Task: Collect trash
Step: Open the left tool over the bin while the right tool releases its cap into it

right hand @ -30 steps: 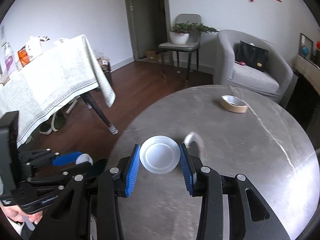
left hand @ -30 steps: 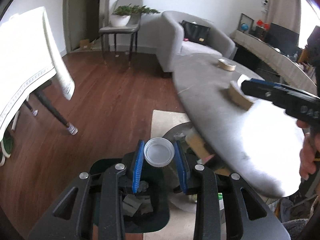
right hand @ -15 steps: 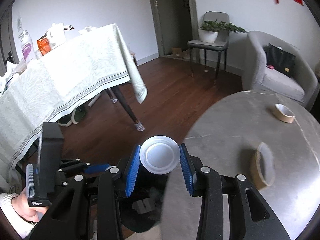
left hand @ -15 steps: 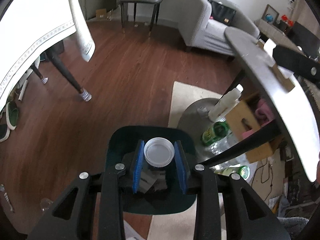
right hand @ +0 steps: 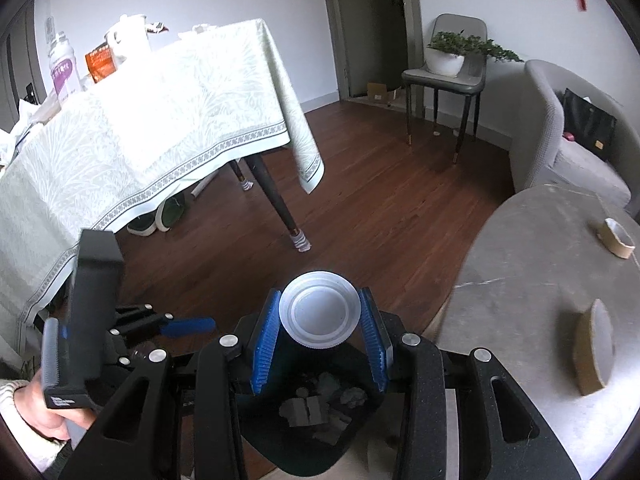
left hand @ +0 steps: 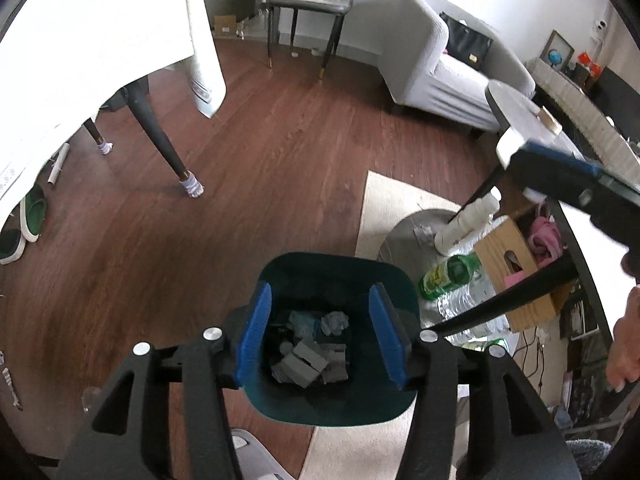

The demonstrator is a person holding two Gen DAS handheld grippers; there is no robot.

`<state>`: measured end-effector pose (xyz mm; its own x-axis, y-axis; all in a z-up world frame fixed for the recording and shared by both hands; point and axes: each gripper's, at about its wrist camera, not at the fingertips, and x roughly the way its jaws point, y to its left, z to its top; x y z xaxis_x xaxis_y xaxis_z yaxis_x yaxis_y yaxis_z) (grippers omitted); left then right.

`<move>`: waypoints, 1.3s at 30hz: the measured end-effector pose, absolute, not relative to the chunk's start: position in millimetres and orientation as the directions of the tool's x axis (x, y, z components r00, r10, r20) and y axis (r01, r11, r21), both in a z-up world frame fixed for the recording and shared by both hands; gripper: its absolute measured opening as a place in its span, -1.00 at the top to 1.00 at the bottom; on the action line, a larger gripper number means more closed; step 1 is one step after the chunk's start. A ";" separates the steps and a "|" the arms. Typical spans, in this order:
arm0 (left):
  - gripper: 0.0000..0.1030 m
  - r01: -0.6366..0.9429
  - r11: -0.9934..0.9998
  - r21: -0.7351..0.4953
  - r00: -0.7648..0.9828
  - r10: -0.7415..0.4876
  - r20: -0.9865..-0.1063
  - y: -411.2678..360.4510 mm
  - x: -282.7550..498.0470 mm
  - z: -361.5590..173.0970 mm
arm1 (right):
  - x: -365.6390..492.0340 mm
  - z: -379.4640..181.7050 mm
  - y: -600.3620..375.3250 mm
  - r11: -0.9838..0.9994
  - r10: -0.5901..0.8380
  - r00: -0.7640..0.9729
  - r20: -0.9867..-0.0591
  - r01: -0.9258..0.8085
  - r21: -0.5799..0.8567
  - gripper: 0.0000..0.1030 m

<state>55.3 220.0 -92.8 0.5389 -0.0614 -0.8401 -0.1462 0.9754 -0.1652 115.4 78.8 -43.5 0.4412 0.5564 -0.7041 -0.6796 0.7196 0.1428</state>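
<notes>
Hovering over the bin, left jaws spread and empty, right jaws pinching a white lid.

The left gripper has just been opening, nothing between its jaws; below sits the dark green bin of crumpled trash. The right gripper holds the lid above the same bin, beside the grey bench.
</notes>
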 end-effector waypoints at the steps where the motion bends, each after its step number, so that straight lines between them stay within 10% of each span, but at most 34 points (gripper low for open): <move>1: -0.08 -0.151 0.974 -0.167 0.548 -0.058 -0.834 223.5 53.7 -90.1 | 115.4 -44.7 80.9 0.718 0.556 0.438 -0.707 -0.681 0.143 0.23; 32: 0.32 -0.154 0.964 -0.215 0.723 -0.038 -0.690 255.9 24.5 -21.4 | 102.9 -145.3 143.8 0.675 0.393 0.259 -0.883 -0.733 0.086 0.22; 39: 0.32 -0.152 0.964 -0.219 0.727 -0.042 -0.686 249.8 28.0 -18.0 | 95.3 -149.7 134.0 0.668 0.356 0.230 -0.906 -0.740 0.075 -0.10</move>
<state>28.0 249.8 -18.0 0.7266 -0.0416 -0.6858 -0.1516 0.9638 -0.2192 95.3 134.0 -149.7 0.2298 0.3558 -0.9059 -0.7403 0.6681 0.0746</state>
